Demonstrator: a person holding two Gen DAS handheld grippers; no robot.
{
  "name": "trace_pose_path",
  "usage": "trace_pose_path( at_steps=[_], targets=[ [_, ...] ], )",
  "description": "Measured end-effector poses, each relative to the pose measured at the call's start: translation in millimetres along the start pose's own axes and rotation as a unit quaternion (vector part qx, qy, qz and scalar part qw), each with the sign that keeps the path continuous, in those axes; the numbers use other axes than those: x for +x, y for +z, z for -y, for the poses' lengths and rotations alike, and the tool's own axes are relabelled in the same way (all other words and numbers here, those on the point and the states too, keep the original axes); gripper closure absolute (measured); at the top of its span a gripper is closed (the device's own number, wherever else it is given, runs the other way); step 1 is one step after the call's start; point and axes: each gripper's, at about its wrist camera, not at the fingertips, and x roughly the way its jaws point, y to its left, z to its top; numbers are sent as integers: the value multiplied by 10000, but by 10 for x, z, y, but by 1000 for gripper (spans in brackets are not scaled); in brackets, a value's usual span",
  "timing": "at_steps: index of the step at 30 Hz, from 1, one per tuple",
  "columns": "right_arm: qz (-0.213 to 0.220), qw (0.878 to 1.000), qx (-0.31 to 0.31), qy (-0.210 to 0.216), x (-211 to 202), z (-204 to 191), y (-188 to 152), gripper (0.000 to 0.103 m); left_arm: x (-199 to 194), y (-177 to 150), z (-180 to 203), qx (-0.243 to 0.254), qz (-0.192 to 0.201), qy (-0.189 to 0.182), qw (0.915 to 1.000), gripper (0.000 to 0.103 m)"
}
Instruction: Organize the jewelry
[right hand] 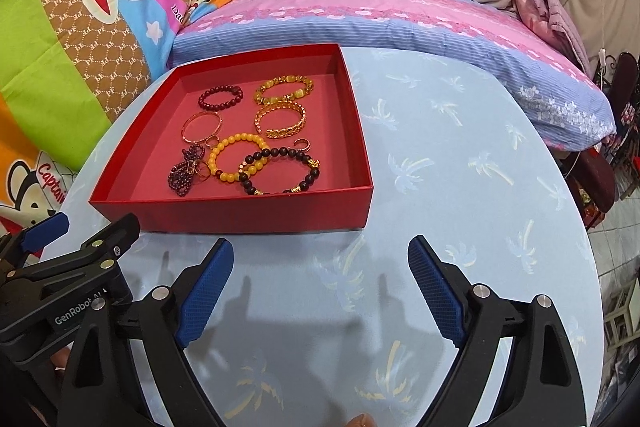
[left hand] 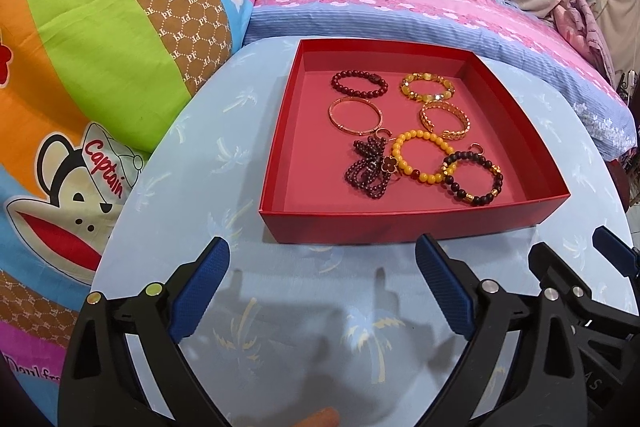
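Note:
A red tray [left hand: 400,225] stands on the light-blue table [left hand: 280,307] and holds several bracelets: a dark red bead one [left hand: 359,84], an amber and gold one [left hand: 427,87], a thin gold bangle [left hand: 355,115], a gold chain cuff [left hand: 445,121], a yellow bead one [left hand: 423,157], a black bead one [left hand: 473,178] and a garnet strand bundle [left hand: 366,169]. My left gripper [left hand: 322,259] is open and empty, just in front of the tray. My right gripper [right hand: 320,259] is open and empty, in front of the tray's [right hand: 256,217] right corner.
A cartoon-print pillow [left hand: 100,47] lies to the left of the table. A pink and blue quilt [left hand: 400,7] lies behind it. The table's right edge [right hand: 592,267] drops to a floor with chairs [right hand: 600,167].

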Motion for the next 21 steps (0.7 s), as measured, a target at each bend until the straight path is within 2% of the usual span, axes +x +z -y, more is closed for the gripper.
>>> trace_pose_path(
  at_steps=[6, 21],
  targets=[
    [107, 9999, -33, -83, -22, 15, 0, 7, -6, -4, -7, -39, 10, 11, 10000, 13],
    [176, 9998, -38, -128, -32, 14, -5, 7, -18, -12, -6, -61, 53, 71, 9999, 13]
  ],
)
